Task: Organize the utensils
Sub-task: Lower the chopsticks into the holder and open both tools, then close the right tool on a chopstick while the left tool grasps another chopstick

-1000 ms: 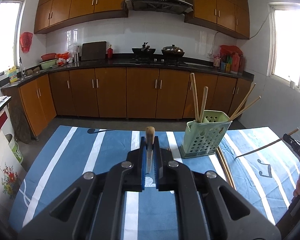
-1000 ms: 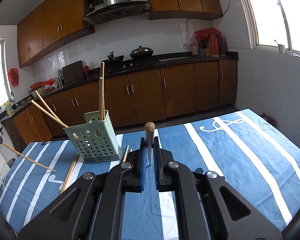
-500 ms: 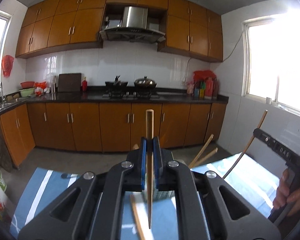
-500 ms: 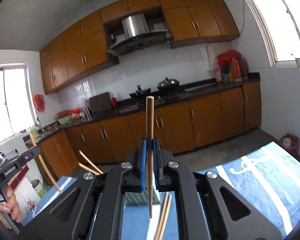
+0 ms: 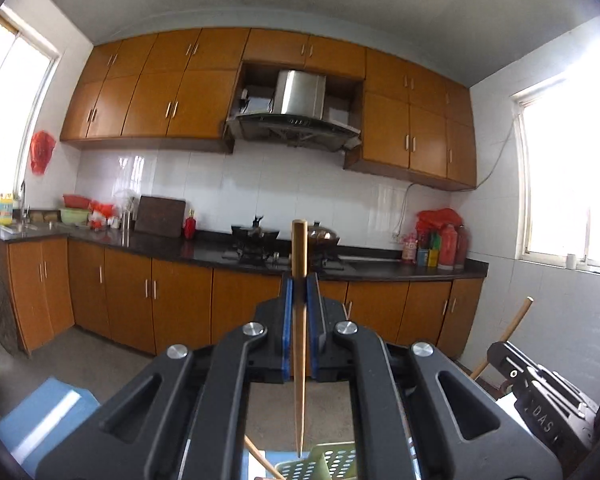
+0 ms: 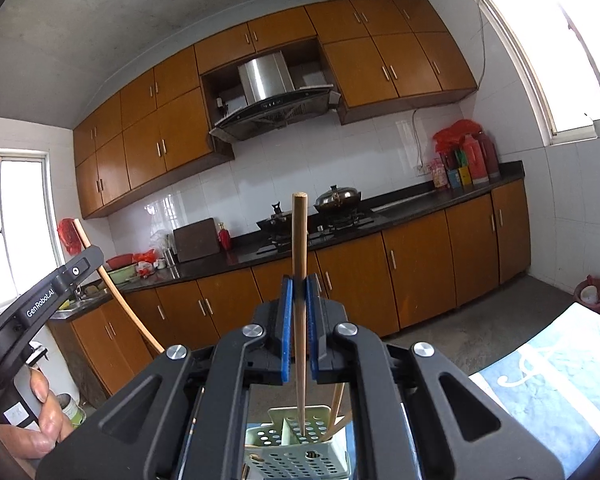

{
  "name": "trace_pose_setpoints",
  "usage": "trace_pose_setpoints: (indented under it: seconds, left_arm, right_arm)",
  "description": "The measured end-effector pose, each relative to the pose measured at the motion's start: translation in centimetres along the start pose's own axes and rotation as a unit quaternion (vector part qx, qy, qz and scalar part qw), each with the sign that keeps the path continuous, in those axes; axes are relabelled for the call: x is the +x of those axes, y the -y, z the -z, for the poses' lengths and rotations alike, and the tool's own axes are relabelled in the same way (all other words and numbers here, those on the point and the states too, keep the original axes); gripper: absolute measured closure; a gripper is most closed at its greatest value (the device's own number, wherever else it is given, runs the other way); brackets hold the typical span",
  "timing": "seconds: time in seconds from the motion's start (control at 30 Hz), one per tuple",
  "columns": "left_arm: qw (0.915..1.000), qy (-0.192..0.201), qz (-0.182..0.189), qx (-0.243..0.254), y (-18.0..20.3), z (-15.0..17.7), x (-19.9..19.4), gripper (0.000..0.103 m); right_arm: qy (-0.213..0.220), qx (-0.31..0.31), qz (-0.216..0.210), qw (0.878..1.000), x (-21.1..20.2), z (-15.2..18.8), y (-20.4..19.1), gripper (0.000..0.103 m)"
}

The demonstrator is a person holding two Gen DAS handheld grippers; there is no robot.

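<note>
My left gripper (image 5: 299, 280) is shut on a wooden chopstick (image 5: 299, 344) held upright, its tip just above the rim of the green perforated utensil holder (image 5: 320, 465). My right gripper (image 6: 299, 280) is shut on another wooden chopstick (image 6: 300, 320), upright, its lower tip inside the green holder (image 6: 296, 452), which has other chopsticks (image 6: 337, 408) in it. The right gripper (image 5: 540, 396) with its chopstick shows at the right of the left wrist view. The left gripper (image 6: 48, 300) shows at the left of the right wrist view.
The blue striped tablecloth (image 6: 548, 392) shows at lower right, and its corner (image 5: 48, 412) at lower left in the left wrist view. Kitchen counter with stove (image 6: 312, 228), brown cabinets and windows lie behind. A loose chopstick (image 5: 260, 460) lies beside the holder.
Both grippers have tilted up and risen over the holder, turning their chopsticks from lying flat to upright. The right chopstick's tip has gone down into the holder.
</note>
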State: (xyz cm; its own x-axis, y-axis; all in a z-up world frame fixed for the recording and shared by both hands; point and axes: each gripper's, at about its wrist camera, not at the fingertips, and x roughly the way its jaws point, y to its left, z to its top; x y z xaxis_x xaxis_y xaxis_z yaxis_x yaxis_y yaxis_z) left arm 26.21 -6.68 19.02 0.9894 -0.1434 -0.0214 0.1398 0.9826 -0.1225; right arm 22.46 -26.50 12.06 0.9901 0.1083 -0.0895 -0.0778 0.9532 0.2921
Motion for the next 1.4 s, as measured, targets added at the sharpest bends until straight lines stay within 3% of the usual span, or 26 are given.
trace_pose_setpoints:
  seconds: [0.47,0.57,0.6,0.67,0.93,1.13,1.23,1.4]
  left_arm:
    - [0.9945,-0.102,0.0,-0.024,-2.3,5.1,3.8,0.095]
    - [0.9938,-0.108,0.002,-0.024,-2.7,5.2,3.1,0.088]
    - [0.9938,-0.108,0.001,-0.023,-2.9,4.9,2.8,0.081]
    - [0.9941,-0.107,-0.001,-0.02,-2.9,4.5,2.2,0.076]
    - [0.992,-0.124,-0.014,-0.015,-5.0,4.1,-3.0,0.07]
    - [0.984,-0.17,-0.053,0.011,-8.4,8.1,-7.5,0.066]
    - [0.9721,-0.219,-0.079,0.027,-10.5,12.0,-8.0,0.066]
    - [0.9444,-0.31,-0.109,0.017,-13.5,18.1,-7.5,0.066]
  right_arm:
    - [-0.056,-0.014,0.001,0.998,1.0,2.5,-0.2,0.095]
    - [-0.058,-0.018,0.001,0.998,0.2,2.4,-0.1,0.094]
    - [-0.057,-0.016,0.002,0.998,-0.1,2.2,0.1,0.092]
    - [-0.052,-0.01,0.007,0.999,-0.9,2.0,0.4,0.069]
    - [-0.063,-0.006,0.046,0.997,-5.7,2.8,2.8,0.066]
    - [-0.158,0.012,0.095,0.983,-6.4,8.1,6.7,0.066]
    - [-0.235,0.021,0.105,0.966,-4.8,12.1,8.0,0.066]
    - [-0.345,0.024,0.066,0.936,-1.7,18.4,6.6,0.079]
